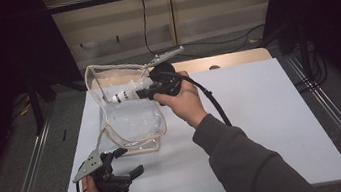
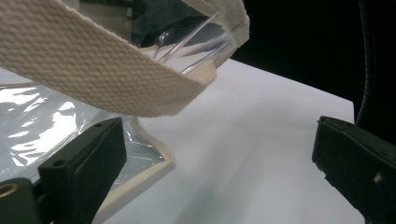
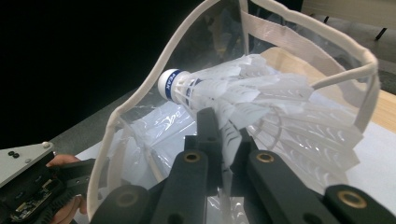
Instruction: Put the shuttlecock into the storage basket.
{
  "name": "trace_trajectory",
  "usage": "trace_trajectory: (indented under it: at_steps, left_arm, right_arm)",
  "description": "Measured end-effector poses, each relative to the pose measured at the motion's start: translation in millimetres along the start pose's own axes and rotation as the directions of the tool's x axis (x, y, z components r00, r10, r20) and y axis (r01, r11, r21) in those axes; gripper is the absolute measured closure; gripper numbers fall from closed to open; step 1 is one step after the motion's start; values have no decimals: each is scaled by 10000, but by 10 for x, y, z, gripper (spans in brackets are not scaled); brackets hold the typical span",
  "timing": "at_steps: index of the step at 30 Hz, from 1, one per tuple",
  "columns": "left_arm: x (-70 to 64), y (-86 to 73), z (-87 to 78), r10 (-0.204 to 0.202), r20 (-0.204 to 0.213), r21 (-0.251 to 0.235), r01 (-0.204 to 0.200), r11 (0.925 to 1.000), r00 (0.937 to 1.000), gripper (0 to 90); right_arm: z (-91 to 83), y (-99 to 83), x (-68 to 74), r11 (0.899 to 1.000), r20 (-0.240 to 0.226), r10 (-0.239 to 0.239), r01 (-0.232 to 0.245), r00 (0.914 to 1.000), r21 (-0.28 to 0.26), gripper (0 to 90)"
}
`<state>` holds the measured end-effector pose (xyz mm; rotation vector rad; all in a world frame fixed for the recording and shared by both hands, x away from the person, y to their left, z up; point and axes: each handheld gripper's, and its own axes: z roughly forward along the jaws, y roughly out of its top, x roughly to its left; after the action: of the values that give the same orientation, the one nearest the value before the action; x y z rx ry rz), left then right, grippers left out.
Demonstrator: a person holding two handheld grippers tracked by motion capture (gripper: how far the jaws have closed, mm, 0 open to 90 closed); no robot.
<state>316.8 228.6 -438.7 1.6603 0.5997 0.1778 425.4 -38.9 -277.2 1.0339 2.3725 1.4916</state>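
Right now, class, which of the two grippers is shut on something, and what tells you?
The right gripper, up at the clear bag's mouth: it pinches the shuttlecock by its feathers. The left gripper, near the table's front edge, is open and holds nothing.

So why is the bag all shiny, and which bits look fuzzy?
In the left gripper view, light glares off the clear bag, and the strap is sharp while the table's far edge blurs. In the right gripper view, the shuttlecock is crisp but its own jaws look soft. The high view has dark surroundings.
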Motion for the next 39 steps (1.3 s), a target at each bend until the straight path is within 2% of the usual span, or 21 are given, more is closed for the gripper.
trace_trajectory:
  at_steps: [23,33,39]
  left_arm:
    - [0,-1,-3,-5,21,-6,5,10000,10000,30]
    - [2,1,-10,18,43,8,-18,10000,10000,29]
    - [2,0,-13,9,42,2,-9,10000,10000,30]
  right_arm:
    - [256,-49,103,9986,-112,-96,102,9999,512,883]
    - [345,-66,123,9984,-151,-59,67,9999,556,882]
    - [401,-82,111,9976,1,-35,35,10000,693,882]
